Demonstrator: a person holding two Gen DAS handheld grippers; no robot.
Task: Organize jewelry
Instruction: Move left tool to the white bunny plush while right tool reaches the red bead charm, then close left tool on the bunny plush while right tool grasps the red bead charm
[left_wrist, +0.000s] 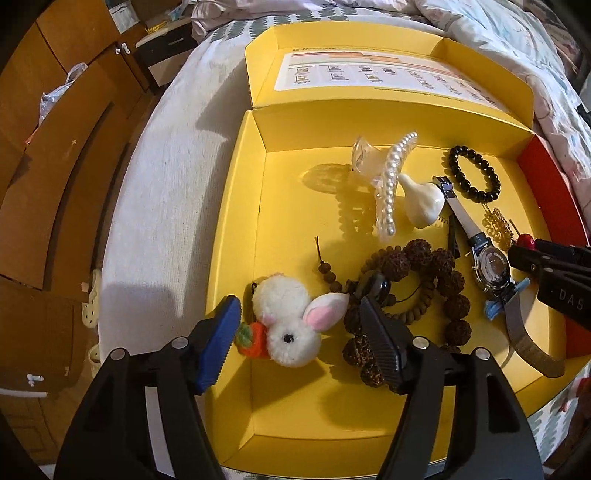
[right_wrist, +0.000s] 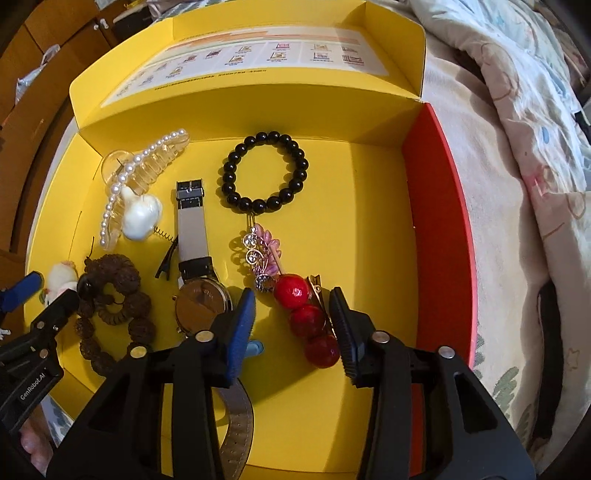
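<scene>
Straddling the white bunny charm (left_wrist: 291, 328) with fingers released, the left gripper (left_wrist: 299, 343) hangs over the yellow box (left_wrist: 236, 206); rightward, the right gripper (right_wrist: 291, 328) brackets the red bead clip (right_wrist: 308, 319), pads apart from it; farther back lies a black bead bracelet (right_wrist: 266, 171).

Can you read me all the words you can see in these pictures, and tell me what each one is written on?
"GenRobot.AI": on the left gripper's black body, in the right wrist view.
"DAS": on the right gripper's black body, cut off at the left wrist picture's edge.
Printed sheet inside the yellow box lid: too small and blurred to read.
Watch dial lettering: too small to read.
</scene>
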